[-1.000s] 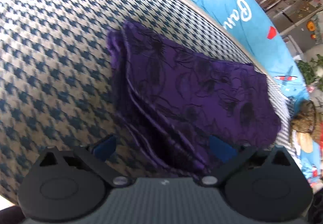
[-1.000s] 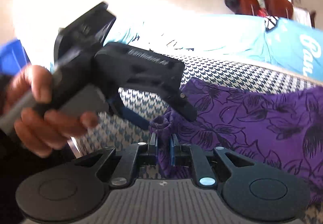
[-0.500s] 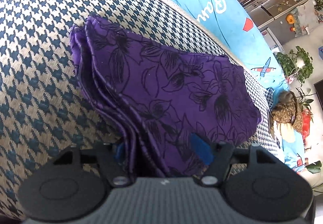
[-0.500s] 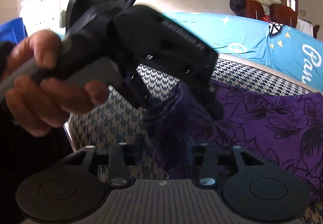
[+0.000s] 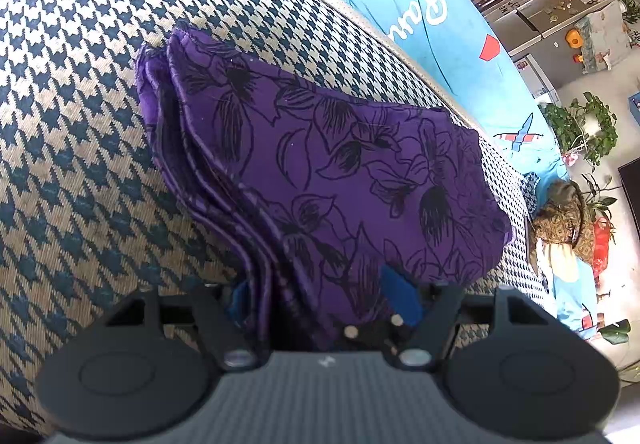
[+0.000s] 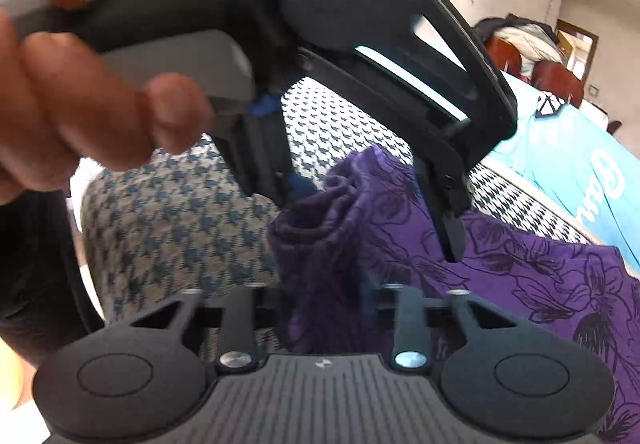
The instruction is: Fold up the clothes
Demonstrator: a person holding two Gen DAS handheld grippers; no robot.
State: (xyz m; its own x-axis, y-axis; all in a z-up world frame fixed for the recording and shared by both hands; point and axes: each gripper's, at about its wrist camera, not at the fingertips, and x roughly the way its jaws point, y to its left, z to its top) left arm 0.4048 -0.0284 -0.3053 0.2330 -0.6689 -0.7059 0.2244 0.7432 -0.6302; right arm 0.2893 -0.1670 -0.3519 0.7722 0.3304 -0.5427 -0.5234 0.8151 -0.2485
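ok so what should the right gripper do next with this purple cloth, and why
Probably let the right gripper finish pinching before anything gets lifted. Its jaws are closing with the bunched corner of the purple cloth between them, while the left gripper clamps the layered edge right beside it on the houndstooth cushion. Pulling now would likely slip that corner out.

- Between my left fingers [image 5: 400, 300]: purple cloth [image 5: 340, 172], thin, smooth, matt.
- Beneath it: houndstooth cover [image 5: 80, 124], coarse woven fabric.
- My fingers: matt black plastic.
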